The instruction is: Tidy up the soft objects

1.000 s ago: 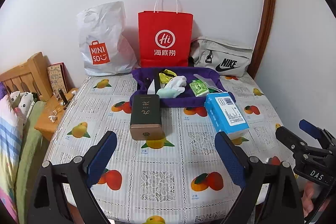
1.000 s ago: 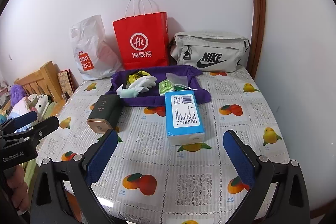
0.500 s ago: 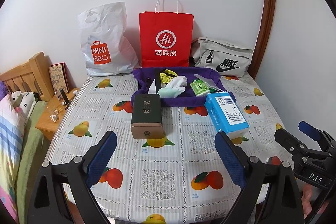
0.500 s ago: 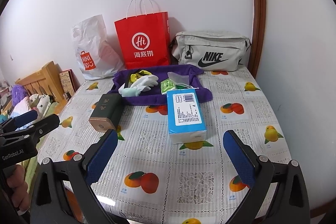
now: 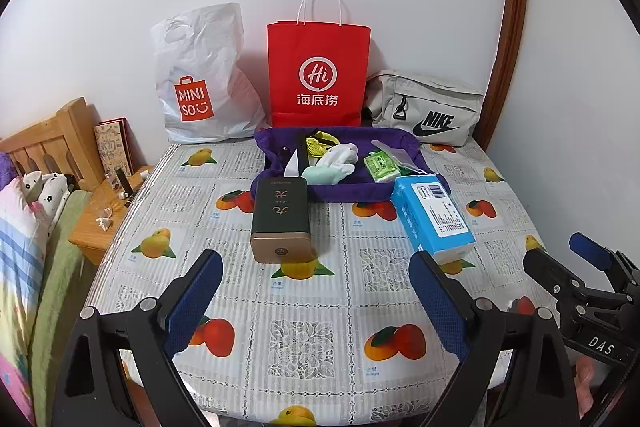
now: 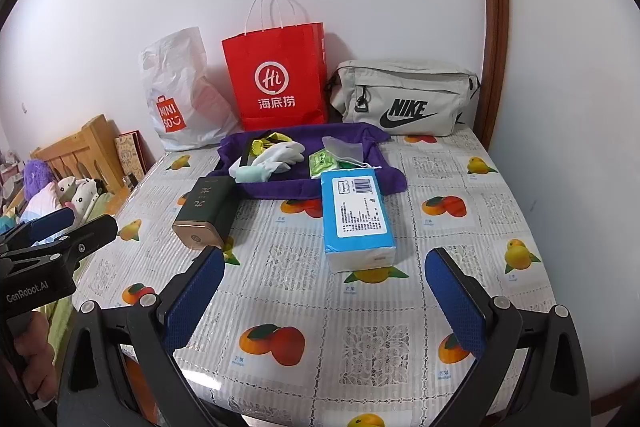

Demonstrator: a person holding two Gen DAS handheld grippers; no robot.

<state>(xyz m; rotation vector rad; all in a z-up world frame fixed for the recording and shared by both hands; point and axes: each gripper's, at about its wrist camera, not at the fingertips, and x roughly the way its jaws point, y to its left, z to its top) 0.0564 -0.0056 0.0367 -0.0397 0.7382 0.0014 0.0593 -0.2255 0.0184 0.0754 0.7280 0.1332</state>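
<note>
A purple cloth (image 5: 344, 191) (image 6: 344, 183) lies spread at the back of the table, with white and pale green socks (image 5: 334, 163) (image 6: 276, 157), a yellow mesh item (image 5: 318, 143), a green packet (image 5: 381, 167) (image 6: 322, 162) and a clear pouch (image 6: 344, 149) on it. A blue tissue pack (image 5: 434, 217) (image 6: 356, 215) and a dark green box (image 5: 281, 217) (image 6: 204, 213) lie in front of the cloth. My left gripper (image 5: 316, 303) (image 6: 60, 227) and my right gripper (image 6: 326, 297) (image 5: 568, 259) hover open over the table's near edge, both with nothing between the fingers.
Against the wall stand a white Miniso bag (image 5: 200, 79), a red paper bag (image 5: 318, 75) (image 6: 276, 75) and a grey Nike pouch (image 5: 426, 107) (image 6: 404, 99). The fruit-print tablecloth (image 5: 300, 327) covers the table. A bed with plush toys (image 5: 44, 187) and a wooden nightstand (image 5: 104, 219) stand left.
Both views have shifted slightly, as both grippers drift a little toward the table. No object has moved and the fingers stay spread.
</note>
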